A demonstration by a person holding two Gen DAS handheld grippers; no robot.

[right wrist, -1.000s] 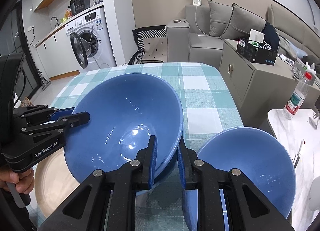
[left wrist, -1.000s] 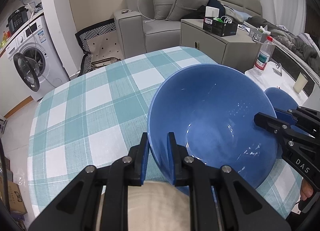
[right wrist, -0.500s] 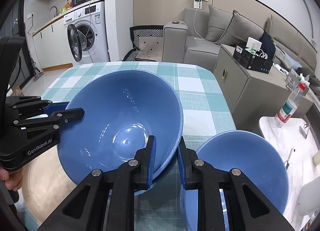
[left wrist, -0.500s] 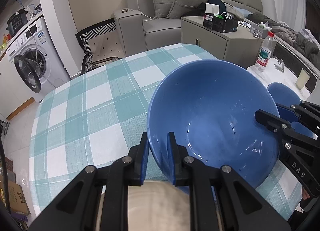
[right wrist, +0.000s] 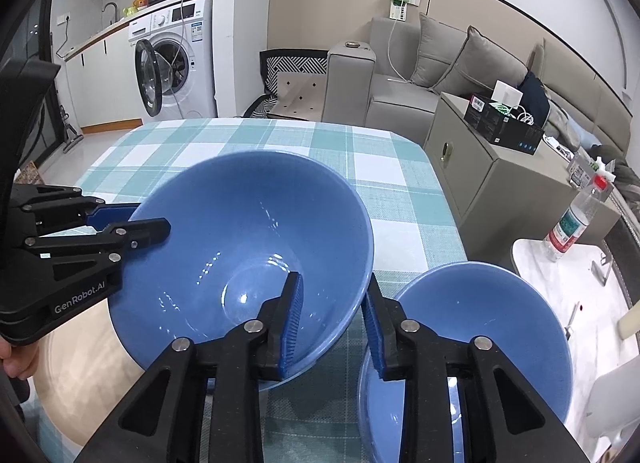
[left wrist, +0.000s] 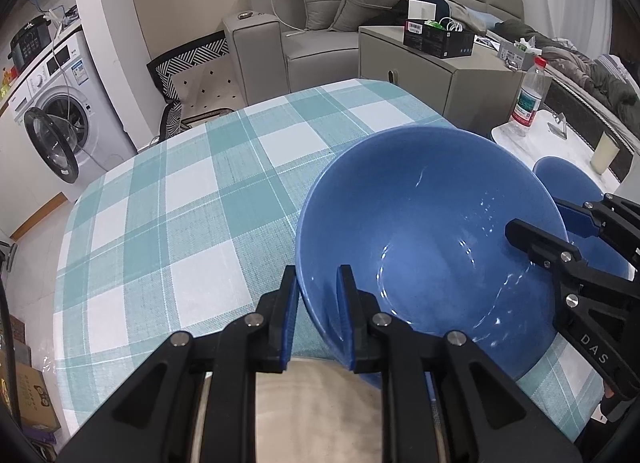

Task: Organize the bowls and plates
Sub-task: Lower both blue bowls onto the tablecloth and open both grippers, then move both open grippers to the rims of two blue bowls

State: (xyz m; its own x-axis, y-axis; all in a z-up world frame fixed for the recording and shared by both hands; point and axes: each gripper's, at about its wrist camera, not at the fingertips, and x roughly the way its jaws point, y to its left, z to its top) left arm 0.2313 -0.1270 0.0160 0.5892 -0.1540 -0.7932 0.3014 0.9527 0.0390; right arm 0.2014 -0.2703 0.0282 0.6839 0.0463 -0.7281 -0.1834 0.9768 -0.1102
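A large blue bowl [left wrist: 432,223] [right wrist: 248,231] is over the checked table, held at opposite rims. My left gripper [left wrist: 317,275] [right wrist: 136,221] is shut on its near-left rim, one pad inside and one outside, the jaws just easing. My right gripper [right wrist: 332,281] [left wrist: 536,219] straddles the opposite rim. Its jaws are opening, with a gap between the pads and the bowl wall. A smaller blue bowl [right wrist: 472,343] [left wrist: 572,183] stands right of it. A beige plate [right wrist: 76,375] [left wrist: 320,411] lies under the bowl's left side.
The teal-and-white checked cloth [left wrist: 180,203] covers the table to its rounded far edge. A water bottle [right wrist: 576,219] stands on a white side table at the right. Past the table are a grey cabinet [right wrist: 480,171], a sofa and a washing machine [right wrist: 176,63].
My right gripper's pads have spread apart from the big bowl's rim. The left gripper and the bowl have stayed where they were.
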